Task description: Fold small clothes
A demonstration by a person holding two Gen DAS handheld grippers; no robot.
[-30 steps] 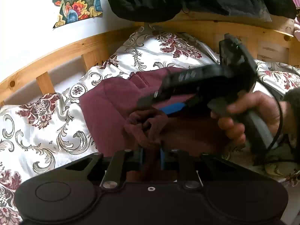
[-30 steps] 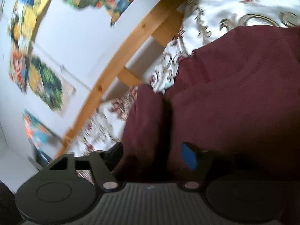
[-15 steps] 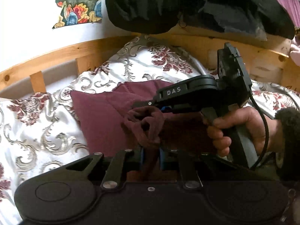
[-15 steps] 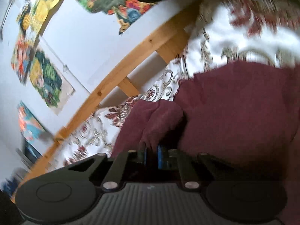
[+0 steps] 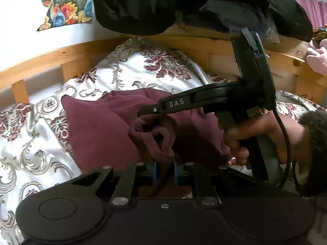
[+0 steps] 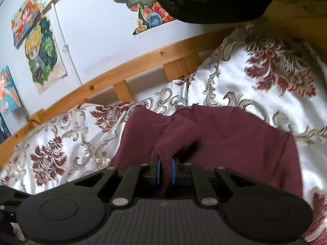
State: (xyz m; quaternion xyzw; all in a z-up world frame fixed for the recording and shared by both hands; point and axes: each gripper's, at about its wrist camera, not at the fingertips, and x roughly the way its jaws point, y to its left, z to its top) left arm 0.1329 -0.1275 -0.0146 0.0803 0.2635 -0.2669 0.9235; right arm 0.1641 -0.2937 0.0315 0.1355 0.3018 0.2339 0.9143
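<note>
**Pinching the maroon cloth from both sides**

Gripping a bunched fold of the maroon garment [image 5: 98,130], the left gripper [image 5: 164,172] has its blue pads narrowed tight on the cloth, which rises in a rumpled knot just beyond them. The right gripper [image 6: 165,170] has just closed its jaws and now clamps another fold of the same garment between its blue pads. In the left wrist view that right gripper reaches in from the right, held by a hand [image 5: 245,134] with a dark fuzzy sleeve [image 5: 315,143] at the wrist; its tip is over the knot. The garment lies on a white bedspread [image 6: 255,94] printed with red flowers and grey scrolls, its far edge toward a wooden bed rail [image 6: 130,69]. A black bundle [image 5: 143,4] sits on the rail at the far side. Coloured cartoon pictures [image 6: 44,51] hang on the white wall behind.
</note>
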